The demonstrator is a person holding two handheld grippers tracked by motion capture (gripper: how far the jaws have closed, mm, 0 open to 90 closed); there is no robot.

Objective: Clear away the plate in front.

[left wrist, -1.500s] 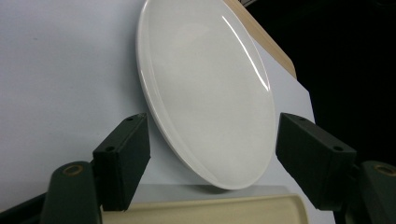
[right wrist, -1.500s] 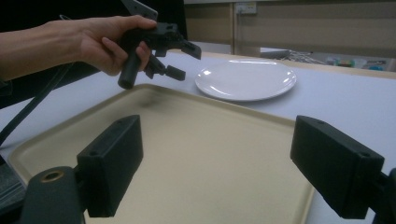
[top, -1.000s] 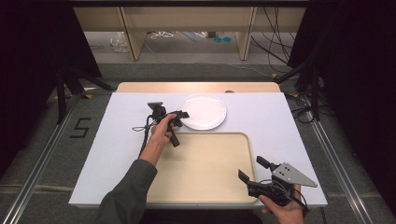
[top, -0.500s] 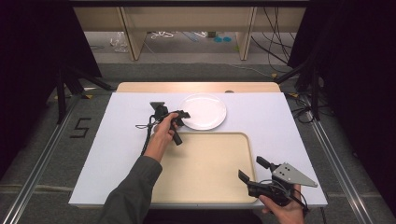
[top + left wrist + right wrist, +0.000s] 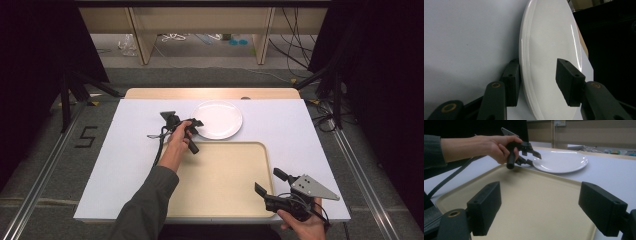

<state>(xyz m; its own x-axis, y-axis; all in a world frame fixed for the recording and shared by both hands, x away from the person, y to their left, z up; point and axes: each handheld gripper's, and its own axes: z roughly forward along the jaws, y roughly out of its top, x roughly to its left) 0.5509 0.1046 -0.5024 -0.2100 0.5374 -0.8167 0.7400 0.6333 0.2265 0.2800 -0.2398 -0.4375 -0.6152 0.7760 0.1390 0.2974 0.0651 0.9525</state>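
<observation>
1. The white plate (image 5: 217, 119) lay flat on the white sheet (image 5: 115, 165) covering the table, just beyond the far edge of the beige tray (image 5: 220, 185).
2. The left gripper (image 5: 195, 125), held in the person's left hand (image 5: 176, 142), sat at the plate's near-left rim.
3. In the left gripper view its jaws stood apart, one below the rim and one above the plate (image 5: 549, 50), with a clear gap between the upper jaw and the plate's face, so the rim was straddled but not pinched.
4. The right gripper (image 5: 267, 182), held in the right hand (image 5: 302, 225), hovered over the tray's near-right corner.
5. Its jaws stood wide apart with nothing between them, pointing across the tray (image 5: 536, 202) toward the plate (image 5: 560, 161) and the left gripper (image 5: 531, 156).
</observation>
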